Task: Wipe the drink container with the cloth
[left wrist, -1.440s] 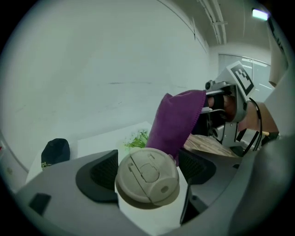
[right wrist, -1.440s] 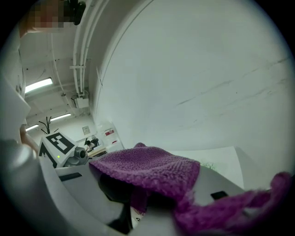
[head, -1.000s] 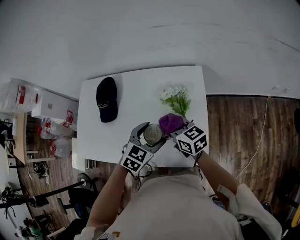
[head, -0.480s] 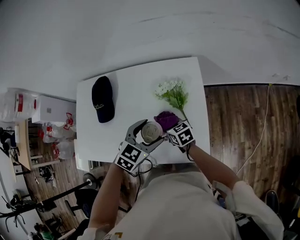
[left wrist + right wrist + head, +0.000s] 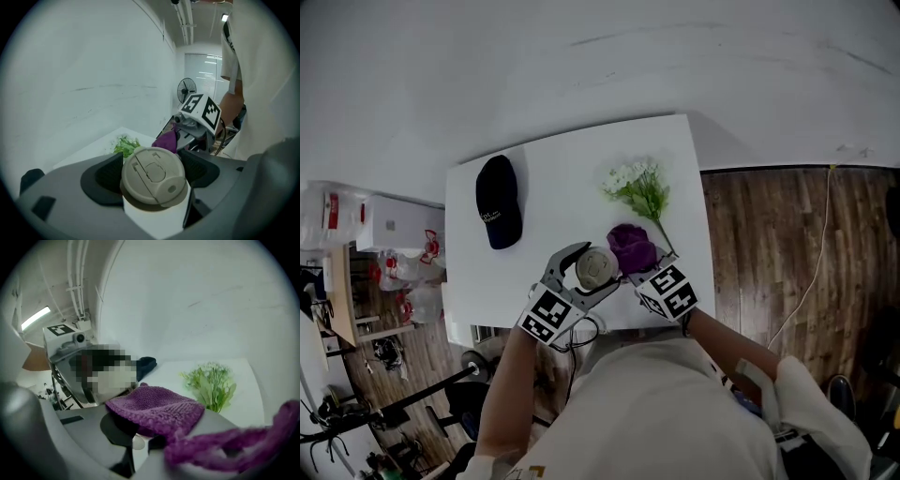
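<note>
- Just now the right gripper (image 5: 154,439) has its jaws pinched on the purple knitted cloth (image 5: 157,411), one fold heaped over the left jaw and a looser tail trailing off to the right.
- Over the last second its marker cube has swung first inward toward the cup and then back toward the person, while the cloth has stayed bunched against the cup's right side. That reads to me as a rubbing stroke, so the wiping looks under way rather than finished.
- Beside it, the left gripper (image 5: 600,265) is clamped around the lidded takeaway cup (image 5: 152,176), a jaw on each side of the white wall just under the tan sip lid. The cup stands upright, above the near edge of the white table (image 5: 553,187), and has barely shifted.
- From these views I cannot tell how much of the wall the cloth has covered; only the right flank shows contact, so the left and near sides probably still need a pass.
- Farther out, a spray of white flowers (image 5: 639,187) lies just beyond the cloth, and a dark baseball cap (image 5: 499,211) sits well apart at the table's left. Neither has been disturbed.
</note>
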{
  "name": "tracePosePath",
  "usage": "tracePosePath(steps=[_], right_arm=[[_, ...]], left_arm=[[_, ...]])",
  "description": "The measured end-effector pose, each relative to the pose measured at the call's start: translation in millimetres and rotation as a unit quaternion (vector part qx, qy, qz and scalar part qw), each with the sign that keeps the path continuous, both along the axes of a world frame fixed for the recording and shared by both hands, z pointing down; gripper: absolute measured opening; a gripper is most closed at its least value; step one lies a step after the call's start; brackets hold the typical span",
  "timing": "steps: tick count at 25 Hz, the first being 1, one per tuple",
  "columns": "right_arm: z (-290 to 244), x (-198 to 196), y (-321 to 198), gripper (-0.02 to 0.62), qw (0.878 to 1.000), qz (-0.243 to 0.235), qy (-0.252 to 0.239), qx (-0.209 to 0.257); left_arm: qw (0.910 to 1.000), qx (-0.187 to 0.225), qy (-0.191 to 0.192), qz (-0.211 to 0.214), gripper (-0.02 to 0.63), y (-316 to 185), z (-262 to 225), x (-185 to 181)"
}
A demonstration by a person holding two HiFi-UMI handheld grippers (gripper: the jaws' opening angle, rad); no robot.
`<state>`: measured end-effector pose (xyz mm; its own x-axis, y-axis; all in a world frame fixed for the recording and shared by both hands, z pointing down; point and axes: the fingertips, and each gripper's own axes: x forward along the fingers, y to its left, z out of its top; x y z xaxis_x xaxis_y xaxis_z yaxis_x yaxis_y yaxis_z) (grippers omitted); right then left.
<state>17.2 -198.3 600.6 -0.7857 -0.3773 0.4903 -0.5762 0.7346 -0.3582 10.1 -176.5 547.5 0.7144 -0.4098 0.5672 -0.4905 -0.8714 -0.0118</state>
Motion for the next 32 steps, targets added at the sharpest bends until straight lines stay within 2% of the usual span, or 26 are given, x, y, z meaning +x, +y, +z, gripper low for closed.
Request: tracePosePath(steps=[4,7,11,14,18,23,25,32], right_arm=[[-19,-4,-2,0.04,0.998,-0.033,0.032,0.047],[-14,-6,-8,0.04,0.998,-0.031,0.03,0.046],[8,-15,-22,0.04,0.999,-0.02,0.029,0.032],[36,-23,-29,0.04,0.998,-0.036,0.043,0.021],[73,-27,-21,0.04,0.992,-0.087,0.092,0.012],[81,-15,1,0.038,0.987,-0.08,0.136,0.011],[68,-11,11,0.038,0.988,-0.076,0.131,0.009],[-6,-7,36,0.04,0.995,-0.068,0.06,0.032]], left_arm=[[0.9992,0.003,0.01,0.04,0.399,4,-3,-1],[0.9986,0.004,0.009,0.052,0.398,7,-3,1],[0.9991,0.007,0.013,0.039,0.398,7,-4,1],[0.9996,0.009,0.016,0.023,0.399,6,-4,0],[0.9997,0.015,0.021,-0.002,0.399,5,-4,-2],[0.9998,0.009,0.017,-0.011,0.399,9,-2,-4],[0.9998,0.006,0.014,-0.011,0.399,9,-2,-5],[0.9997,0.008,0.022,-0.012,0.399,9,-2,-6]])
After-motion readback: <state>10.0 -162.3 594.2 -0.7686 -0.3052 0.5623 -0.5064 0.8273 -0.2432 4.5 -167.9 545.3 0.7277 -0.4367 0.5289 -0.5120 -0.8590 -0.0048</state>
